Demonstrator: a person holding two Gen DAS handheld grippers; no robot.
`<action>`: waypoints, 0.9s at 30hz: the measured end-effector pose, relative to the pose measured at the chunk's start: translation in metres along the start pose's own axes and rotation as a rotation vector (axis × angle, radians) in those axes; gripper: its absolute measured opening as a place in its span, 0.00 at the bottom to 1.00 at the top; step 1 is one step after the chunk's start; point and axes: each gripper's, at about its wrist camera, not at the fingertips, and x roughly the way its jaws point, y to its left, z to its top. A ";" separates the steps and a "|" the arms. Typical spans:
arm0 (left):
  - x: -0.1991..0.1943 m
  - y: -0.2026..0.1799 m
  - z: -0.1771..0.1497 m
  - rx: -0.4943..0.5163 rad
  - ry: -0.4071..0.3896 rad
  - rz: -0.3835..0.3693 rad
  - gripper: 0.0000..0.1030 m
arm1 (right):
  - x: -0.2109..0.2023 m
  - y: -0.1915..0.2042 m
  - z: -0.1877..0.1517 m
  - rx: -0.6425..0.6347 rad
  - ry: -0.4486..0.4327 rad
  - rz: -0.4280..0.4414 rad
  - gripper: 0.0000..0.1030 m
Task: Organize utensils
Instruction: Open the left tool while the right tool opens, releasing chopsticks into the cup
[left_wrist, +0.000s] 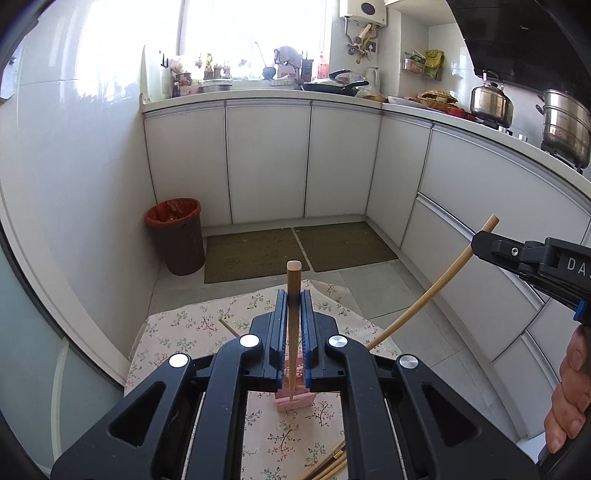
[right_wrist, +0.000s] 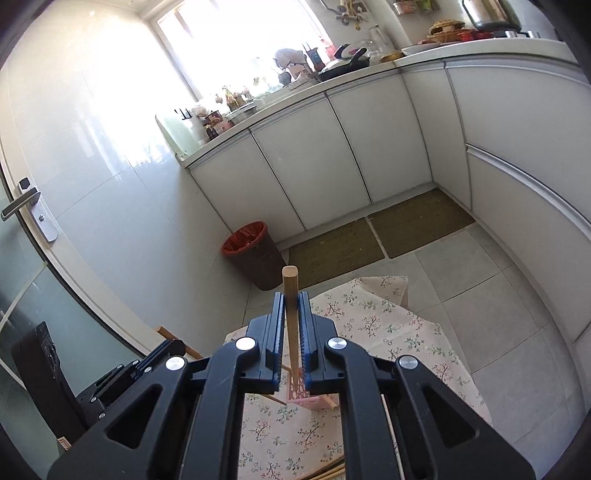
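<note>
Both grippers angled down over the floral-cloth surface (left_wrist: 177, 332). Left gripper (left_wrist: 294, 299): jaws clamped on an upright round wooden chopstick (left_wrist: 294, 280), its lower end over the pink perforated holder (left_wrist: 293, 400), mostly hidden by the jaws. Right gripper (right_wrist: 291, 301): jaws narrow, gripping a second chopstick (right_wrist: 290, 284); in the left view it looks bowed. Right hand (left_wrist: 570, 391) cut off at frame edge. More chopsticks (left_wrist: 332, 467) near the holder, partly hidden.
</note>
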 end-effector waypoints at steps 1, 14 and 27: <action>0.005 0.001 0.000 -0.006 0.005 0.002 0.06 | 0.007 0.000 0.001 -0.007 0.005 -0.004 0.08; 0.052 0.025 -0.028 -0.093 0.009 -0.024 0.43 | 0.085 0.003 -0.013 -0.089 0.072 -0.039 0.08; 0.028 0.061 -0.023 -0.208 -0.052 0.041 0.61 | 0.133 0.010 -0.045 -0.119 0.162 -0.061 0.11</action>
